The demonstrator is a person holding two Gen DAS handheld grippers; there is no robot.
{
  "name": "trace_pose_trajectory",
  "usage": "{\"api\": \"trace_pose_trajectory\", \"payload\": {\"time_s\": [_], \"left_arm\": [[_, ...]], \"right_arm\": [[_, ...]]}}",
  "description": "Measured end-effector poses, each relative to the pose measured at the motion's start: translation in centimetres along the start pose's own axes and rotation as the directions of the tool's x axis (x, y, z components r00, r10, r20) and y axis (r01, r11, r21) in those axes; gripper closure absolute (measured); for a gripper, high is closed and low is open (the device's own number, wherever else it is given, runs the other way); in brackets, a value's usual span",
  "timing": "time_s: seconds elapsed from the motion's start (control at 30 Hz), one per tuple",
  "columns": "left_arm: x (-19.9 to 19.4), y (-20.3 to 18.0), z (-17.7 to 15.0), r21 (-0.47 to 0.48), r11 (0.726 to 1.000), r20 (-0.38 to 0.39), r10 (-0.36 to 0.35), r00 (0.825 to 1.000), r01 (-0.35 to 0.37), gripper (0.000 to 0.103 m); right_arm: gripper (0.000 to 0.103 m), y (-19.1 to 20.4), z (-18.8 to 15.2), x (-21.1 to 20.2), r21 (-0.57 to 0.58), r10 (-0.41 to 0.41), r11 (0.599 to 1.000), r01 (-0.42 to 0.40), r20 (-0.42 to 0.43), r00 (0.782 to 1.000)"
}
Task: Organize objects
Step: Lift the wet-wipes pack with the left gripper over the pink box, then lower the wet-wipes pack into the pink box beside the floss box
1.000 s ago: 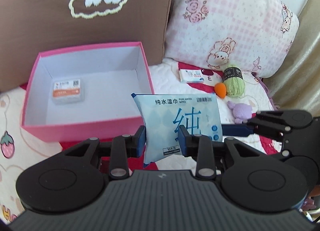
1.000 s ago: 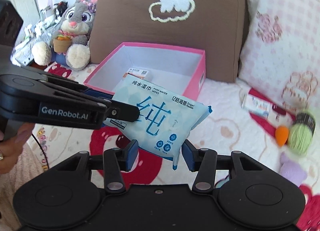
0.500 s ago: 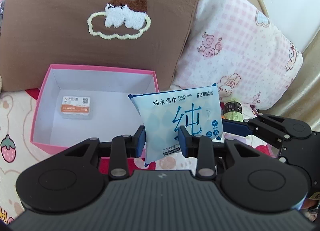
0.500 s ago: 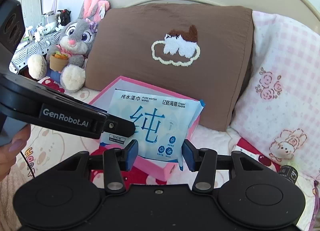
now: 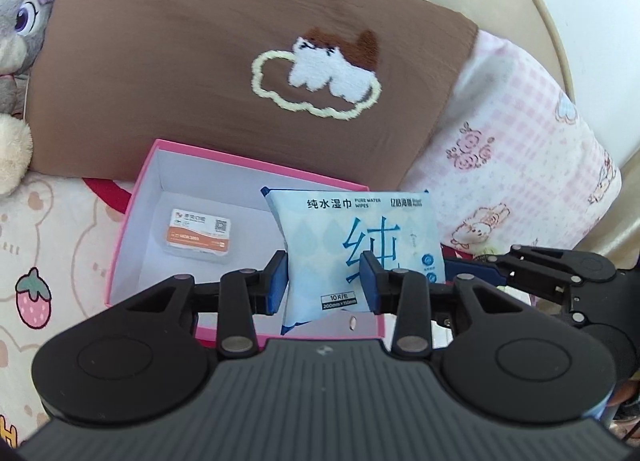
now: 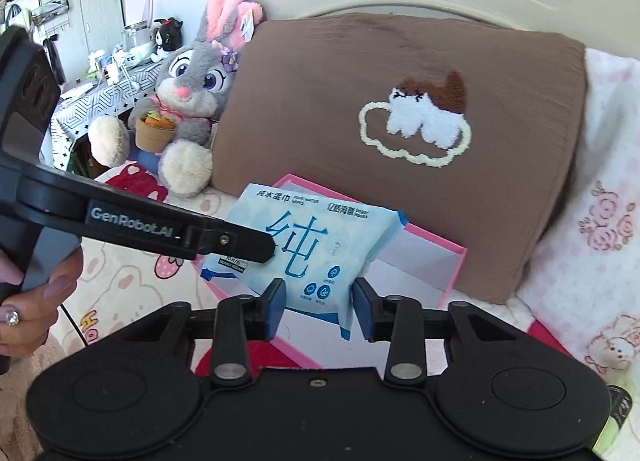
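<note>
Both grippers pinch the wipes pack: left gripper low end, right gripper other edge, jaws just tightened. Pink box directly beneath.

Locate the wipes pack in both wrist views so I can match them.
Left wrist: wipes pack at centre, between the left gripper fingers, before the pink box.
Right wrist: pack at centre, between the right gripper fingers.
Shared landmark: brown pillow.
</note>
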State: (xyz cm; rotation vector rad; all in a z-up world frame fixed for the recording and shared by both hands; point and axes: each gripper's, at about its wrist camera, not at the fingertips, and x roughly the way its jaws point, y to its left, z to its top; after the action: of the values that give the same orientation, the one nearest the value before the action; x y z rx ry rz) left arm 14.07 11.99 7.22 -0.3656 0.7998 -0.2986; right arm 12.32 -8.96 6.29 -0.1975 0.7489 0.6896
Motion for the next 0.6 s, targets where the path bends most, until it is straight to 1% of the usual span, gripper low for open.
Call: {"api": "trace_pose_trajectory", "payload": {"time_s": [0.07, 0.13, 0.3, 0.47, 0.6], "left_arm": [[0.0, 0.9, 0.4, -0.006, 1.0, 0.008, 0.008, 1.0, -0.008, 0.067], [0.2, 1.8, 0.7, -0.01, 1.0, 0.013, 0.025, 1.0, -0.025, 0.067], [2.3, 4.3, 0.7, -0.036, 0.996, -0.021, 0.075, 0.997, -0.076, 0.067], [4.6, 7.2, 0.8, -0.089, 0.993, -0.066, 0.076, 0.995, -0.082, 0.067], [5.9, 8.3, 0.4, -0.091, 0.992, -0.087, 0.084, 0.993, -0.092, 0.067]], "right_arm": [[0.069, -0.1, 0.2, 1.2, 0.018, 0.026, 1.0, -0.026, -0.015, 1.0], [0.071, 0.0, 0.3, 2.5, 0.031, 0.045, 0.999, -0.044, -0.025, 0.999], [0.071, 0.3, 0.2, 5.9, 0.058, 0.08, 0.995, -0.076, -0.062, 0.995], [0.071, -0.2, -0.3, 9.5, 0.114, 0.119, 0.988, -0.105, -0.128, 0.985], [0.071, -0.5, -1.2, 12.0, 0.155, 0.139, 0.981, -0.112, -0.175, 0.975]]}}
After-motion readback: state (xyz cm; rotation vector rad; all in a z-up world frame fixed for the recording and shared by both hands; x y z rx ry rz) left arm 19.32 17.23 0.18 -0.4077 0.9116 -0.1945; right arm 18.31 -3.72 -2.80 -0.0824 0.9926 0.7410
